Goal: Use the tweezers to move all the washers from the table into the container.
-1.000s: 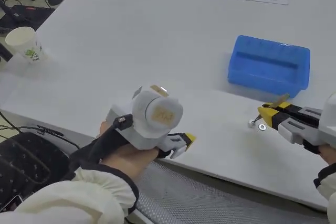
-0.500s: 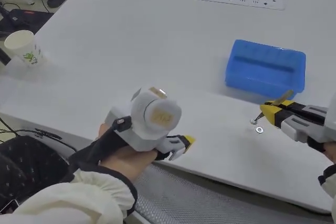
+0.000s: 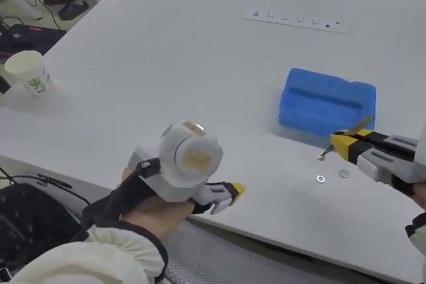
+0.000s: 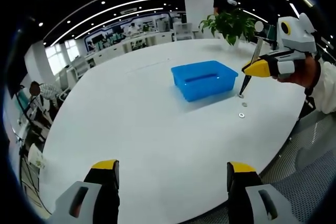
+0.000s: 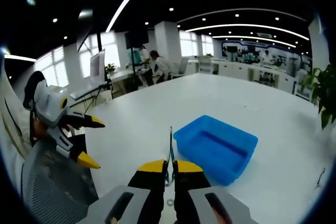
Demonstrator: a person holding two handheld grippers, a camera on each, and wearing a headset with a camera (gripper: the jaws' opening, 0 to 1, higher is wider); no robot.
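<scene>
Rising tweezers [image 3: 327,151], now above two washers [image 3: 320,179]

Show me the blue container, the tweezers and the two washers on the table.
blue container [image 3: 318,124], head view, on its front wall.
tweezers [image 3: 325,152], head view, on the thin lower end near the tip.
washers [image 3: 321,179], head view, on the left one of the pair.
</scene>
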